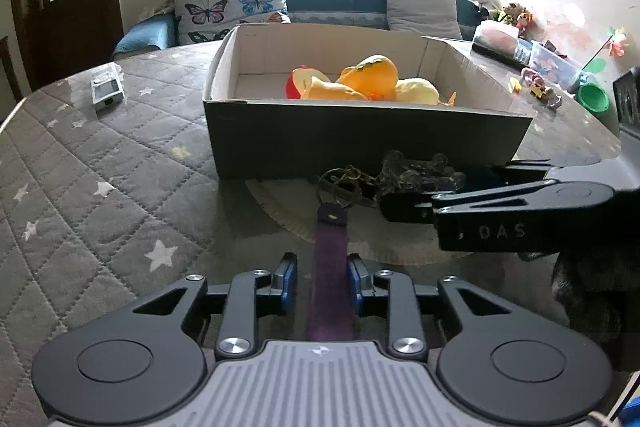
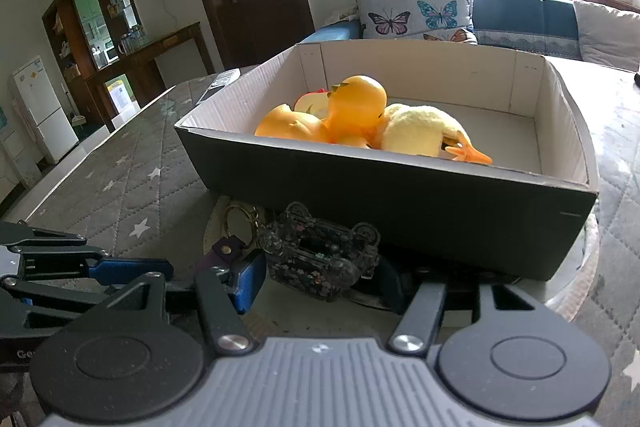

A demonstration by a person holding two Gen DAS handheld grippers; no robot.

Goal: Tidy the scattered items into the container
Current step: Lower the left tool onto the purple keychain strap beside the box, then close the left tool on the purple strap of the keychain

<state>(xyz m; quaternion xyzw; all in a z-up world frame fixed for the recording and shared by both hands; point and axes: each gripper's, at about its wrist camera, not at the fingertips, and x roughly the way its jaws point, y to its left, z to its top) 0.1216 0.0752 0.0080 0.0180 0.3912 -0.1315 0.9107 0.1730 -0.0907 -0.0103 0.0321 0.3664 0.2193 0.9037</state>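
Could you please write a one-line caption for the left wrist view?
Left gripper straddles a purple strap before the toy-filled box.

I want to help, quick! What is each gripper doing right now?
Left gripper: open, purple strap between its fingers, not squeezed.
Right gripper: closed on the glittery key case.

We lose the purple strap point(image 1: 330, 283)'s near end under the left tool point(image 1: 322, 279); the box point(image 2: 384, 203)'s wall hides the ducks' undersides.
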